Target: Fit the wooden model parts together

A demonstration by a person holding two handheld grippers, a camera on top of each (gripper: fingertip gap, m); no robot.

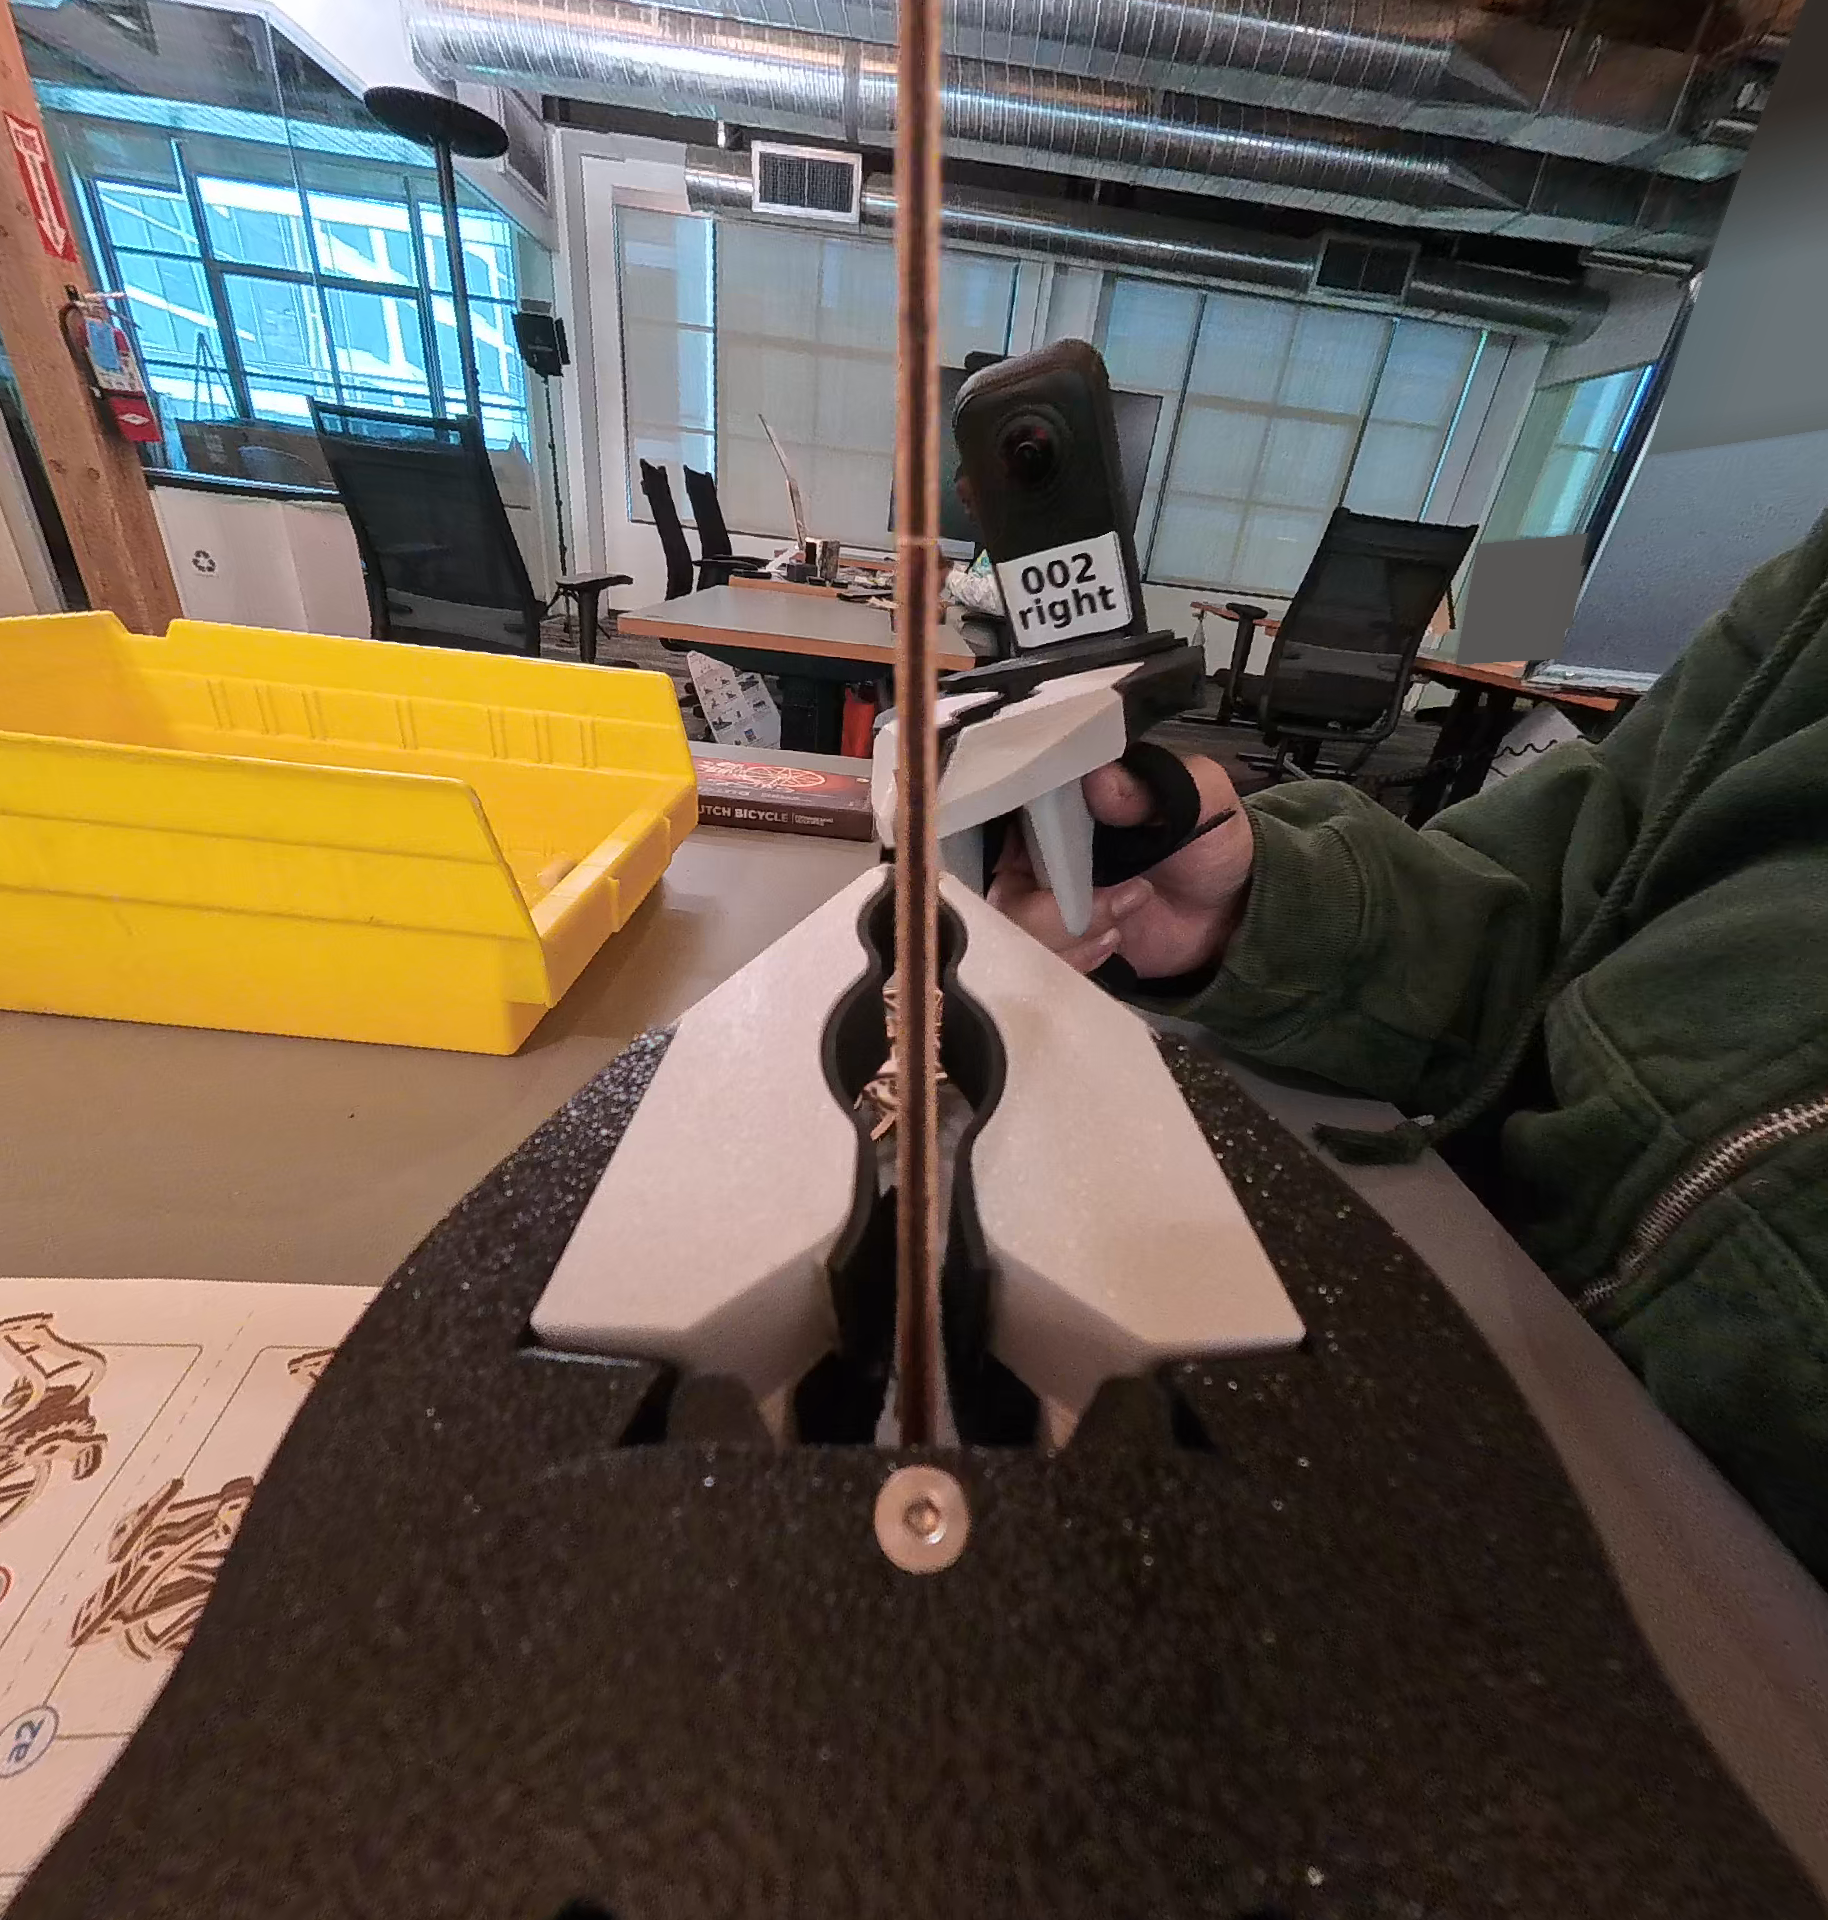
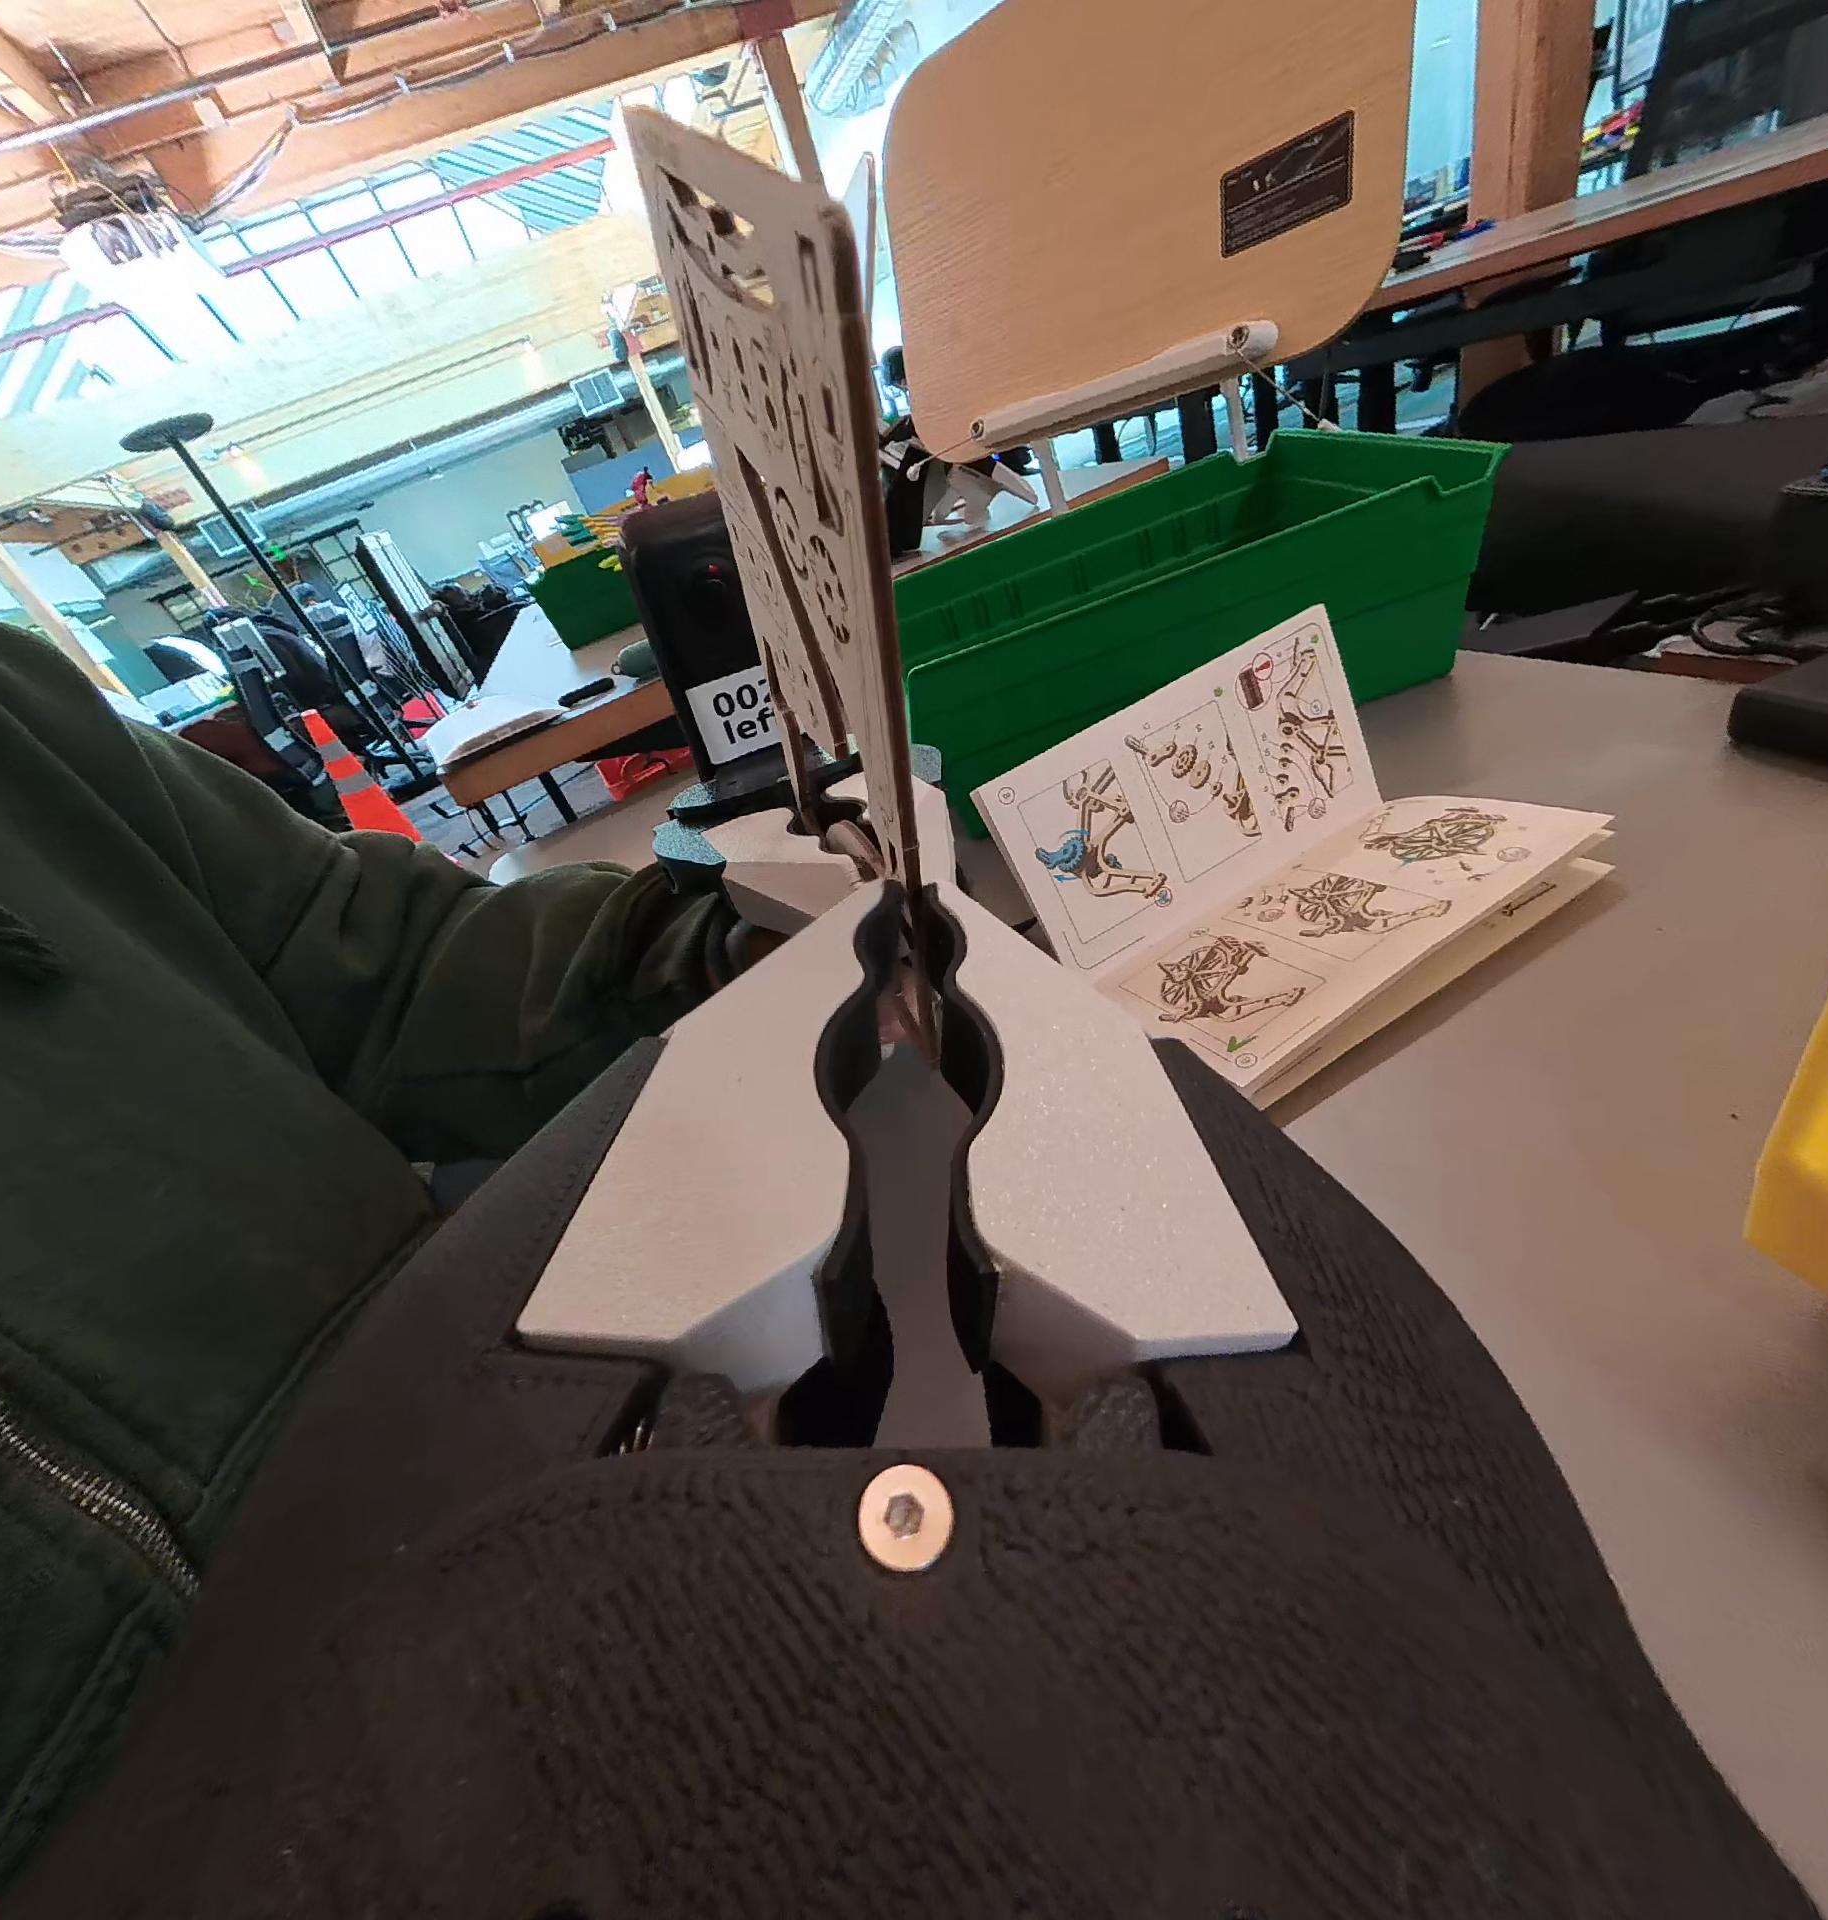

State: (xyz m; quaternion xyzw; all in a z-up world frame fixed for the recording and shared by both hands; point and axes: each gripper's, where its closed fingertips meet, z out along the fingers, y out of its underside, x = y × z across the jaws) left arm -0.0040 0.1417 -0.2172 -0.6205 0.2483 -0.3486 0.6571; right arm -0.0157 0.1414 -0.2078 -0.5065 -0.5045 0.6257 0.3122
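We see the left hand-held gripper [image 1: 915, 914] clamping an upright laser-cut wooden parts sheet [image 1: 917, 416] edge-on; the right hand-held gripper [image 2: 912, 920] pinches its lower edge.

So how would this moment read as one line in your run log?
left hand-held gripper: shut on wooden parts sheet, upright | right hand-held gripper: tips at sheet's lower edge, grip unclear | instruction booklet: open on table
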